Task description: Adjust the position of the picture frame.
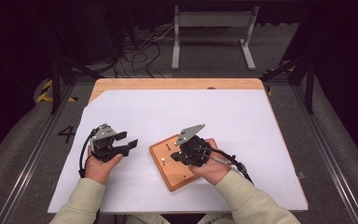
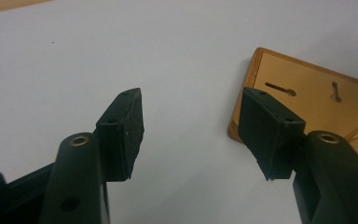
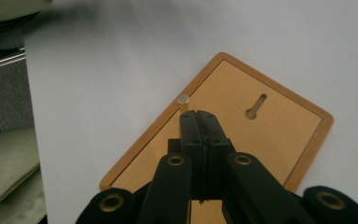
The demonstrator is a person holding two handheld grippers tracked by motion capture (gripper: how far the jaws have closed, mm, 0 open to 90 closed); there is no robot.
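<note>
The right gripper (image 1: 176, 156) hovers over the board (image 1: 179, 175), its jaws pressed together with nothing between them, the tips just short of a small brass peg (image 3: 183, 99) that stands upright near one long edge of the board (image 3: 270, 135); the step in hand looks like an approach to that peg, not yet a grip; the next move would call for the jaws to part, come down either side of the peg, and close squarely on it, since a thin upright pin could slip out of a slanted pinch. The left gripper (image 1: 129, 143) rests low on the white sheet (image 1: 242, 126) well left of the board, jaws spread wide and empty, pointed toward the board's near corner (image 2: 242, 116); it seems ready to steady the board if the pull drags it. The board lies askew on the sheet, toward the person's side of the desk (image 1: 121, 85), right of centre, with a keyhole slot (image 3: 256, 106) farther along its face; the slot is a likely place for a tip to catch. Open sheet lies on all sides of the board, most of it beyond and to the right; the desk's near edge sits close behind the right hand (image 1: 212, 168), so there is less room to draw back toward the person.
</note>
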